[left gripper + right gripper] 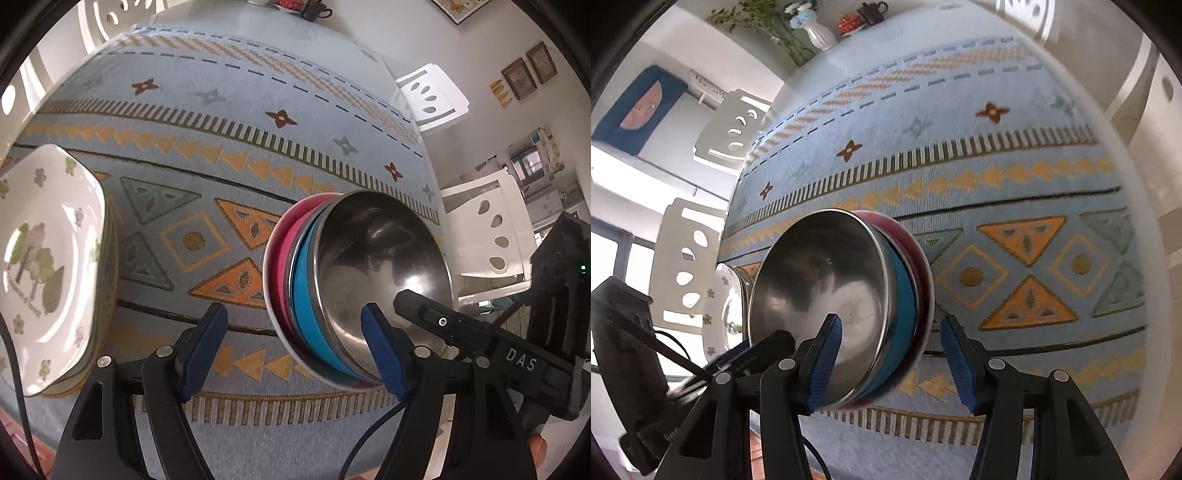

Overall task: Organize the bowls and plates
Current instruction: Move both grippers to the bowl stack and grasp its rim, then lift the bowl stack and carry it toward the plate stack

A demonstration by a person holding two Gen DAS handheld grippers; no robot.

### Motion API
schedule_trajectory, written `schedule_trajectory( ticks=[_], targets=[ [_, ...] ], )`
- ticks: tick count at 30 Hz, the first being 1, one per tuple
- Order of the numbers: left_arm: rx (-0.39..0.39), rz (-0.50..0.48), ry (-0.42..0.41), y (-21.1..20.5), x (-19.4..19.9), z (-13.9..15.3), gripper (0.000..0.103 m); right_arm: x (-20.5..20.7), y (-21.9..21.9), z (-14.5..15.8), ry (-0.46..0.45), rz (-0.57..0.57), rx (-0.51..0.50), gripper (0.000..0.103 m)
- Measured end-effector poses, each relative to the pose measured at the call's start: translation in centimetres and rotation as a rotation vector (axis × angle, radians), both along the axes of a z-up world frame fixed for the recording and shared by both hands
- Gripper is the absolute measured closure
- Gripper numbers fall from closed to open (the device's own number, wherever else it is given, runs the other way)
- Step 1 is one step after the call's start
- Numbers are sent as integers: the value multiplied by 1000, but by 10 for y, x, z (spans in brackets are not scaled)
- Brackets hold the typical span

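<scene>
A nested stack of bowls, steel inside [384, 258] [820, 288], then blue [306, 291] and pink [284, 243], stands on the patterned tablecloth. My left gripper [295, 350] is open; its right finger is inside the steel bowl, its left finger out over the cloth. My right gripper [890, 362] is open and straddles the stack's rim, left finger inside, right finger outside. A stack of white floral plates [48, 266] lies at the left; it also shows behind the bowls in the right wrist view [720, 314].
The blue patterned tablecloth [221, 147] covers the table. White chairs [491, 240] [683, 262] stand along one side. A vase [818, 31], a teapot [873, 11] and a dark cup [312, 9] sit at the far end.
</scene>
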State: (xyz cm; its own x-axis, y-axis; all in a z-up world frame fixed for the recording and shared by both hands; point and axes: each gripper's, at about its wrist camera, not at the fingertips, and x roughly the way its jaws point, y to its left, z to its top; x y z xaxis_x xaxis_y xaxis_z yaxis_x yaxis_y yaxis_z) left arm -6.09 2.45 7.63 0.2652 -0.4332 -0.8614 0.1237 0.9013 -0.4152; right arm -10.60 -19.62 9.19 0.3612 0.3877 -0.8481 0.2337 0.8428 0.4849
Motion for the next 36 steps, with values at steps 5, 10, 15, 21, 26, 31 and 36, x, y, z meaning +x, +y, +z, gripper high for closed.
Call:
schedule_trajectory(
  ticks=[5, 10, 15, 21, 26, 31, 36],
  targets=[
    [-32, 18, 26, 1, 8, -10, 32, 6, -8, -15, 38, -27, 80, 49],
    [-46, 14, 47, -2, 15, -20, 37, 14, -7, -24, 47, -25, 103, 49],
    [-63, 6, 69, -5, 18, -29, 52, 18, -5, -32, 57, -13, 113, 49],
    [-88, -3, 58, -9, 21, -32, 60, 23, -2, -38, 39, 6, 123, 49],
    [-116, 6, 57, -6, 24, -34, 60, 27, -3, -39, 34, 18, 123, 49],
    [-122, 7, 42, -6, 24, -34, 60, 27, -2, -38, 9, 49, 107, 50],
    [-125, 23, 33, -2, 23, -33, 60, 26, 4, -27, -51, 120, 30, 54]
  ],
)
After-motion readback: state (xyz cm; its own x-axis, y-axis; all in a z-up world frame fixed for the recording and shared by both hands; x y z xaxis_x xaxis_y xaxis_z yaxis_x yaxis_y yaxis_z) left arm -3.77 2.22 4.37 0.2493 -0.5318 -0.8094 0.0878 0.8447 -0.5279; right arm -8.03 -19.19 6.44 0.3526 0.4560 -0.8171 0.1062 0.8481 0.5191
